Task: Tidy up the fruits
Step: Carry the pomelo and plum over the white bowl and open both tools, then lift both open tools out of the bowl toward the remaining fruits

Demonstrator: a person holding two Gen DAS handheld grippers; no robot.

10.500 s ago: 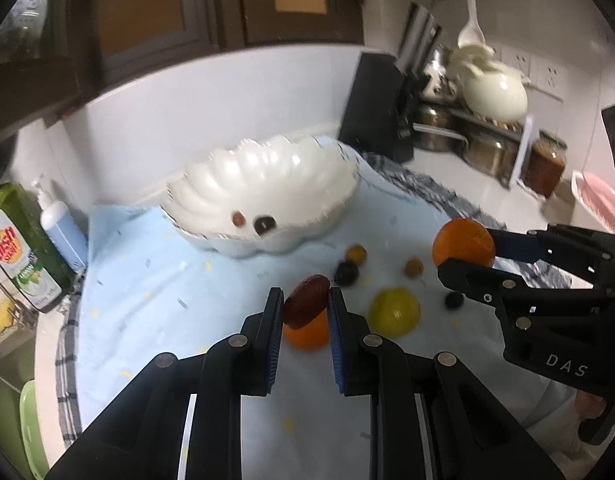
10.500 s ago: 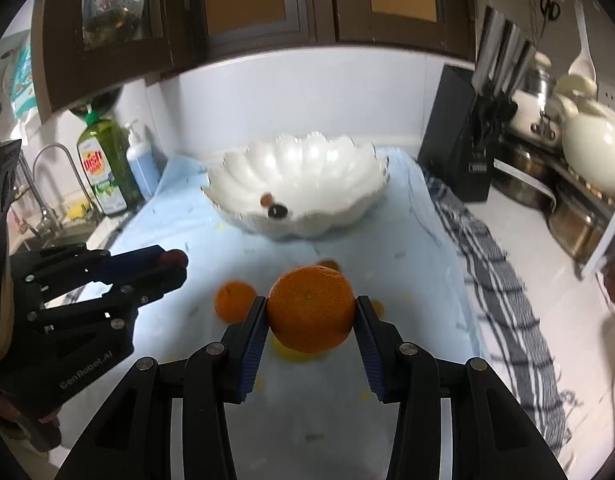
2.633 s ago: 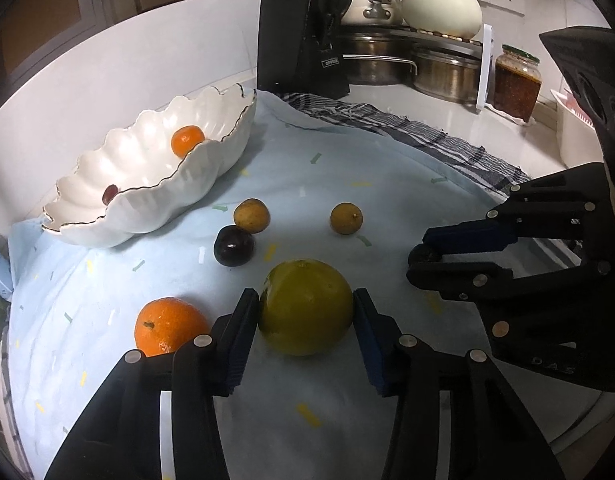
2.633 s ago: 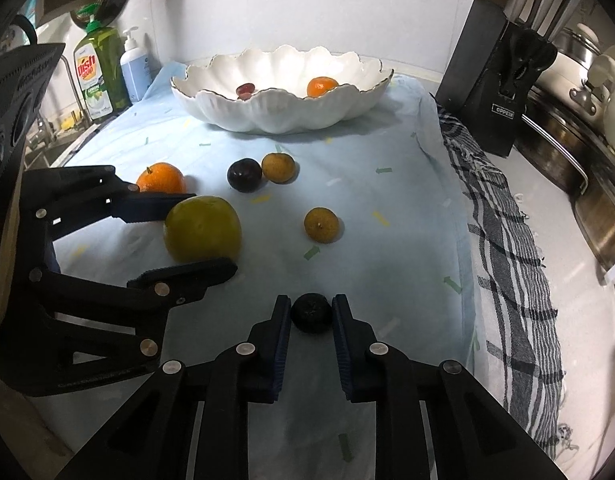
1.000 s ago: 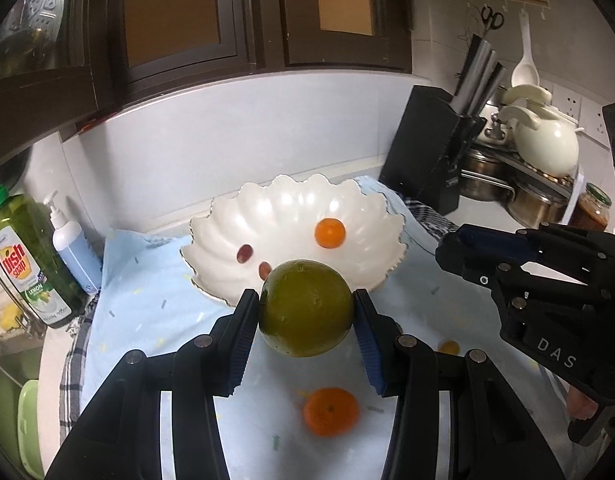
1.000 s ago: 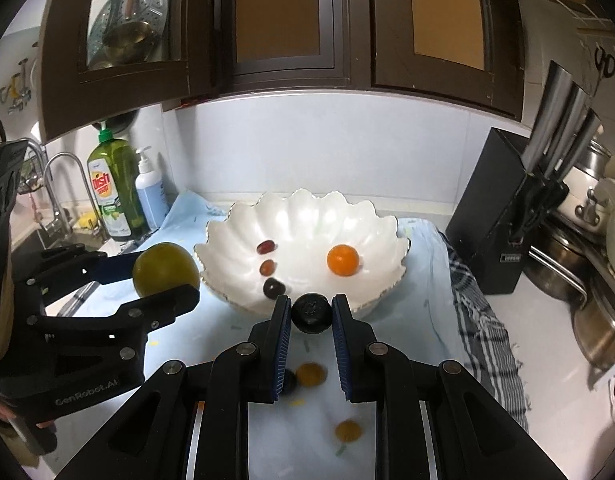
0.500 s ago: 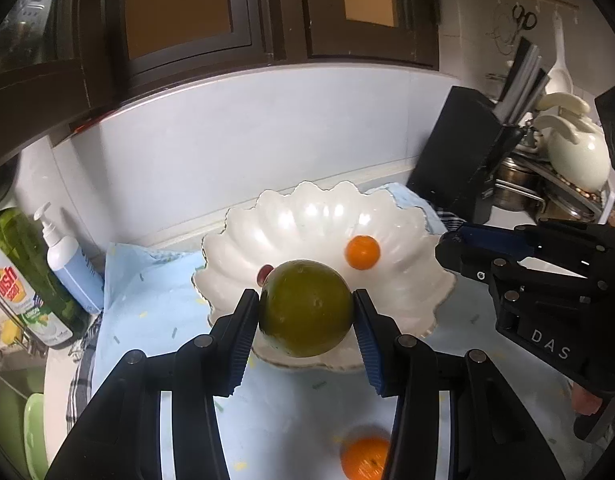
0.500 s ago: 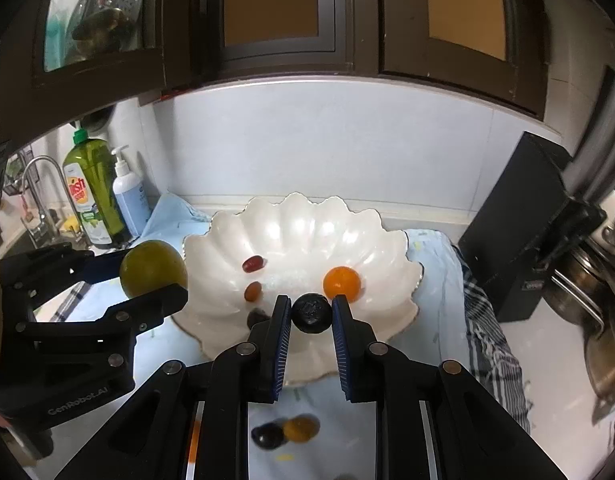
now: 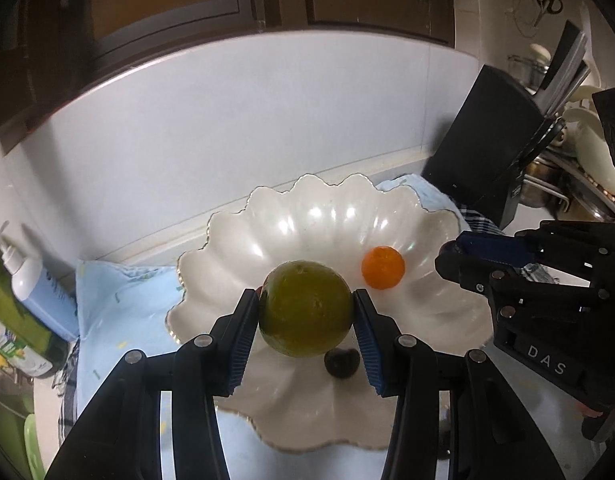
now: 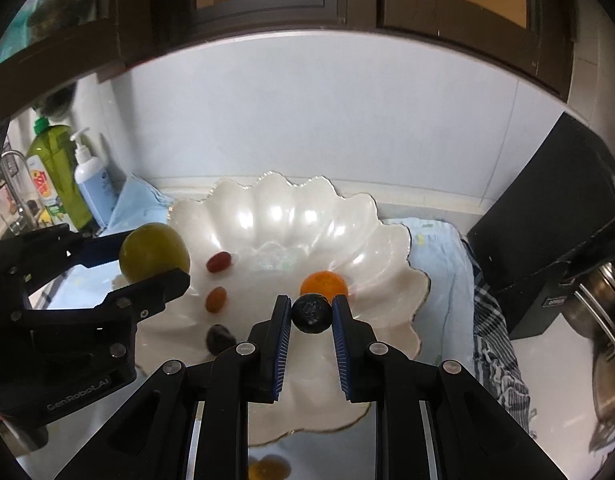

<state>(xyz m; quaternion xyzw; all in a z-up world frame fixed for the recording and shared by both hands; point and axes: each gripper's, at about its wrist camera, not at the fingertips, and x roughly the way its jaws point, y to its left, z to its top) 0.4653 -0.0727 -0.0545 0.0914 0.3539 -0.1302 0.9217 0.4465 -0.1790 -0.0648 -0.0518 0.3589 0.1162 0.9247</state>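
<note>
Both loads sit over the white scalloped bowl (image 9: 243, 220), mid-frame: left gripper (image 9: 305, 322) clamps the green citrus (image 9: 306, 314) above its lower-left part, right gripper (image 10: 310, 316) pinches the small dark fruit (image 10: 311, 314) nearer centre, by the orange (image 10: 324, 283).

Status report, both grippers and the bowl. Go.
Left gripper shut on green citrus. Right gripper shut on dark fruit. Both over white bowl. Nothing blocking.

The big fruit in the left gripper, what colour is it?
Yellowish green fruit, clearest in the left wrist view.
</note>
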